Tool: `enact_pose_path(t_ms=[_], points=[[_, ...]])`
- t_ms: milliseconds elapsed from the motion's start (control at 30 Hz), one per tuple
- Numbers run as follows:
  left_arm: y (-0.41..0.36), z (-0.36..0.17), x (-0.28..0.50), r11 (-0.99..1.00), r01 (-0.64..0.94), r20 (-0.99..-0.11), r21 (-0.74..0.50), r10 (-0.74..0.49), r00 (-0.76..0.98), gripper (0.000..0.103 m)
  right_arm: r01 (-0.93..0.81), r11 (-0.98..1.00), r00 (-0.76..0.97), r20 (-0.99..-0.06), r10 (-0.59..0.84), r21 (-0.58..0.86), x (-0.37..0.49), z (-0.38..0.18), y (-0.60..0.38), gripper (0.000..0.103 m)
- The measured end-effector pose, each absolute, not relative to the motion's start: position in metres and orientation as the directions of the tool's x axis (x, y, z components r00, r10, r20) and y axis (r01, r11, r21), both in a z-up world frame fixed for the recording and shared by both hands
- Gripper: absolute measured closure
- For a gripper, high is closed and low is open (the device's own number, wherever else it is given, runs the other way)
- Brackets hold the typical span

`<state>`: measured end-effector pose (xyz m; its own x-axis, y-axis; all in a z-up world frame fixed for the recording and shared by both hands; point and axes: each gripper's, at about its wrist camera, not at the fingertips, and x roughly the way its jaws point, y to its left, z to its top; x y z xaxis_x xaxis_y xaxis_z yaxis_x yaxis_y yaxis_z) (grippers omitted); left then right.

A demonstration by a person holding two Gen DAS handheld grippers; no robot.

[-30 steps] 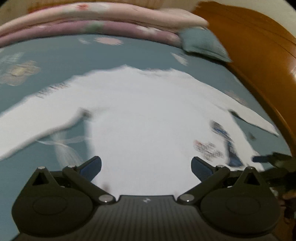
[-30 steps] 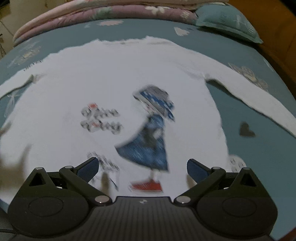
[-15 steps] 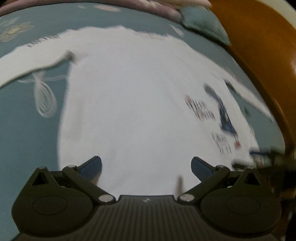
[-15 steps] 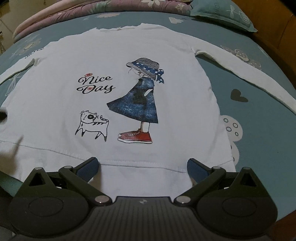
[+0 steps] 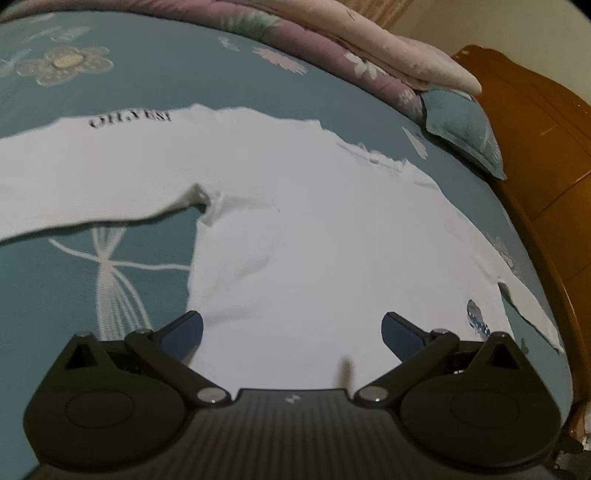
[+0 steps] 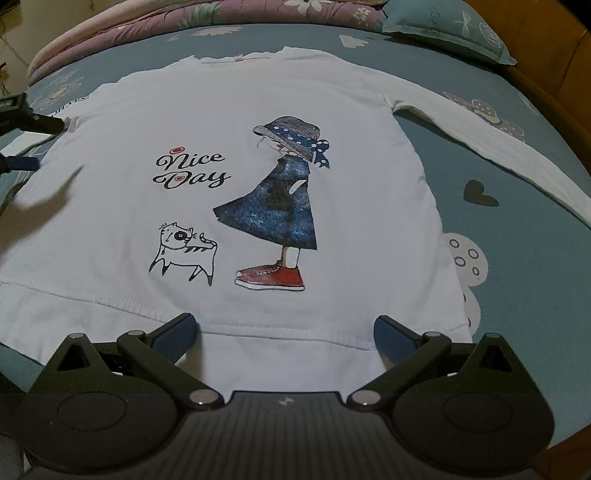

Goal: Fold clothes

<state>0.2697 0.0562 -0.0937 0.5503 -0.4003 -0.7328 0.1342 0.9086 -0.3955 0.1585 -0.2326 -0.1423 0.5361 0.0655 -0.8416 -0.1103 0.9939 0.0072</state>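
A white long-sleeved shirt lies spread flat, print side up, on a teal bedsheet. Its knit looks soft and smooth, with a stitched double seam running across the hem band nearest the right wrist camera. The print shows a girl in a blue dress, a grey hat and red sneakers, a line-drawn cat, and the looping words "Nice Day". Both sleeves stretch out sideways; the one seen from the left wrist camera carries small black lettering and puckers slightly at the armpit.

The right gripper hangs low over the hem, its two blue-padded fingers spread wide apart with nothing between them. The left gripper sits above the shirt's side edge near that armpit, fingers likewise spread and holding nothing; its dark tips also show at the left edge of the right wrist view.

The sheet bears pale flower, heart and mushroom motifs. At the far end lie folded pink and purple floral quilts and a teal cushion. A glossy wooden bed frame curves along one side.
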Motion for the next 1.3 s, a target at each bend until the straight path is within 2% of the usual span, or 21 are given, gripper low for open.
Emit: enact_pose_path(t_ms=[133,300,400,567,700,800,967,1300], points=[[0.047,-0.095,0.247,0.871,0.206,-0.733,-0.447,-0.488,0.474,0.001,-0.104,0.995,0.541,-0.839,0.062,0.006,0.158,-0.142,-0.232,0.0],[0.037,-0.108,0.209,0.89,0.27,-0.761,-0.369,-0.455,0.462,0.001,-0.104,0.995,0.554,-0.83,0.061,0.005,0.155,-0.143,-0.232,0.0],[0.035,-0.1,0.192,0.919,0.232,-0.792,-0.318,-0.392,0.468,0.001,-0.114,0.993,0.559,-0.826,0.065,0.001,0.153,-0.143,-0.233,0.0],[0.023,-0.084,0.169,0.888,0.283,-0.745,-0.363,-0.459,0.484,0.001,-0.127,0.992,0.574,-0.813,0.097,0.029,0.143,-0.136,-0.239,0.0],[0.002,-0.106,0.171,0.898,0.271,-0.787,-0.347,-0.436,0.436,0.001,-0.14,0.987,0.616,-0.773,0.153,0.084,0.138,-0.127,-0.243,0.0],[-0.007,-0.11,0.168,0.913,0.285,-0.797,-0.291,-0.396,0.456,0.001,-0.147,0.984,0.634,-0.755,0.169,0.097,0.147,-0.124,-0.242,0.0],[-0.002,-0.112,0.162,0.916,0.272,-0.794,-0.296,-0.394,0.462,0.001,-0.123,0.988,0.593,-0.792,0.146,0.091,0.156,-0.14,-0.251,0.0],[-0.014,-0.104,0.156,0.914,0.297,-0.809,-0.277,-0.389,0.442,0.001,-0.108,0.994,0.61,-0.787,0.093,0.033,0.132,-0.146,-0.269,0.0]])
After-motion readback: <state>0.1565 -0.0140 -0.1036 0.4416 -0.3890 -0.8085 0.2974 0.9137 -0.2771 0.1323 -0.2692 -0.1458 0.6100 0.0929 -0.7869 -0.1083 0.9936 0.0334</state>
